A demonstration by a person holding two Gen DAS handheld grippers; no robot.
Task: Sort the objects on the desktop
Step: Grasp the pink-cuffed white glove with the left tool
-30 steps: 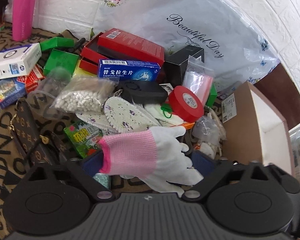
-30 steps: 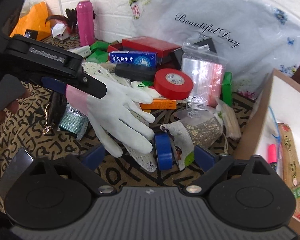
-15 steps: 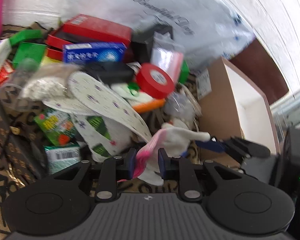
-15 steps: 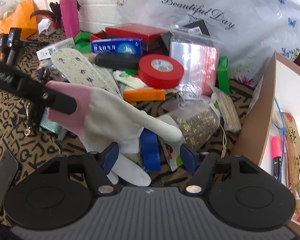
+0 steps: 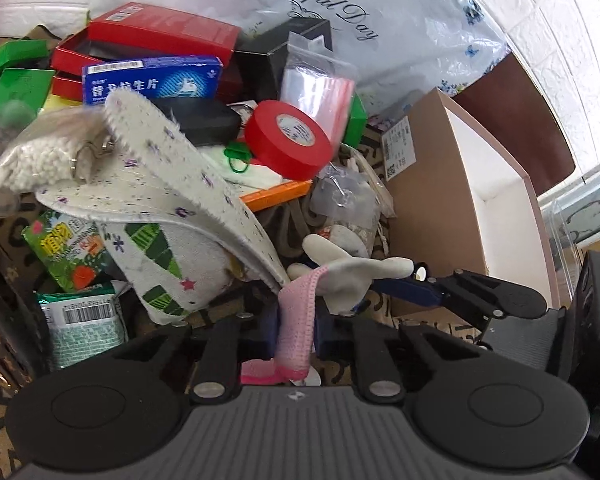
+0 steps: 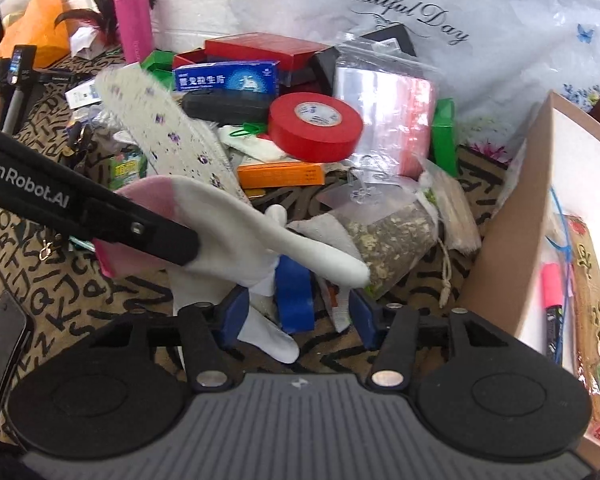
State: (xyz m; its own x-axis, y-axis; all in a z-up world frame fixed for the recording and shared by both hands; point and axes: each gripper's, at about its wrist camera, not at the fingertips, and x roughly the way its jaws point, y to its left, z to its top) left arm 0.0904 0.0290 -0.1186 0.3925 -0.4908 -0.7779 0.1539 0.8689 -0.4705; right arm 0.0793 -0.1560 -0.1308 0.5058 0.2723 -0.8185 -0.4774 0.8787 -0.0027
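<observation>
A white glove with a pink cuff (image 5: 342, 276) hangs in the air over the cluttered table. My left gripper (image 5: 294, 330) is shut on its pink cuff (image 5: 296, 320). In the right wrist view the glove (image 6: 260, 228) stretches across the frame with its fingers between the blue pads of my right gripper (image 6: 296, 316), which stands open around them. The right gripper also shows in the left wrist view (image 5: 452, 288) beside the glove's fingers. A blue tape roll (image 6: 296, 296) lies below the glove.
A brown cardboard box (image 5: 460, 200) with items inside (image 6: 580, 280) stands at the right. The pile holds a red tape roll (image 5: 288, 140), a shoe insole (image 5: 188, 184), a blue medicine box (image 5: 148, 80), red boxes, green boxes and bags. A phone (image 6: 0, 344) lies at the left.
My left gripper has shut on the glove's pink cuff and carried it right toward the box. My right gripper has come in around the glove's fingers and narrowed.
</observation>
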